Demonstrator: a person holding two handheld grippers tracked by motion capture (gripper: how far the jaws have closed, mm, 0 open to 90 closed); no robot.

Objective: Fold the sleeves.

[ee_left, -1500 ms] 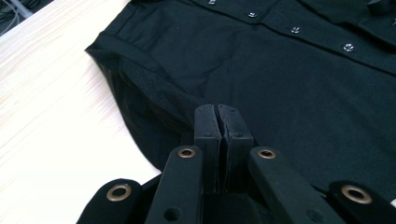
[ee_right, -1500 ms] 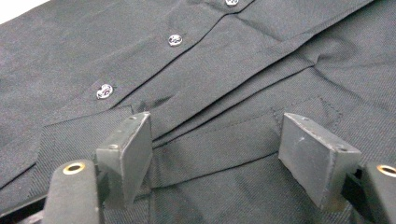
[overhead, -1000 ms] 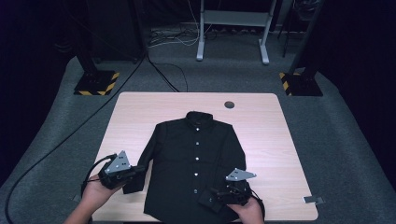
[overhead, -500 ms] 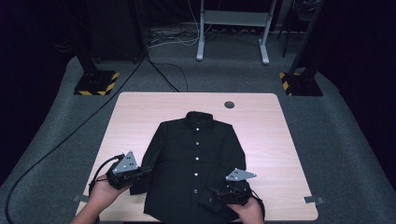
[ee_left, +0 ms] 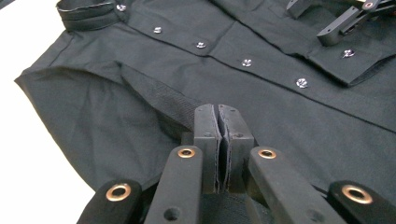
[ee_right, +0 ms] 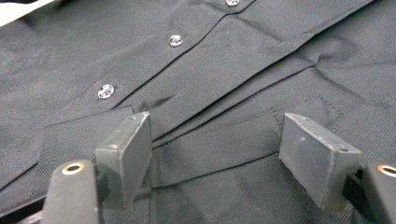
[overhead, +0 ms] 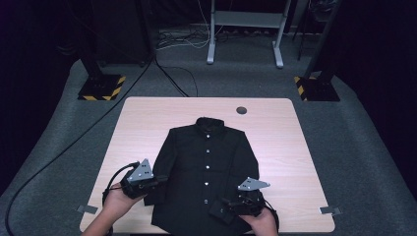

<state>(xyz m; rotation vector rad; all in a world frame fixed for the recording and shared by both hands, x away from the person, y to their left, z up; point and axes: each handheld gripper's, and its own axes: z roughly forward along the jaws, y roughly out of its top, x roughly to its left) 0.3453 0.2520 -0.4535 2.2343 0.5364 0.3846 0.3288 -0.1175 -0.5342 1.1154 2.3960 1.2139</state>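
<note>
A black button-up shirt (overhead: 206, 172) lies flat, front up, on the light wooden table (overhead: 142, 123), collar toward the far edge. The left gripper (ee_left: 217, 122) is clenched on the shirt's left sleeve fabric. The right gripper (ee_right: 215, 154) hangs released over the folded-in right sleeve cuff, jaws apart, gripping nothing.

No readable text, label, brand or number in any view. Black shirt (overhead: 206, 172): no tag or print visible; buttons (ee_left: 302, 83) too small to show any mark. Table (overhead: 142, 123): bare wood top, no writing. Grippers: no lettering visible on jaws or grey plates. Only sign-like marking: yellow-black warning stripes on two floor stand bases (overhead: 101, 87), pattern only, no words.
</note>
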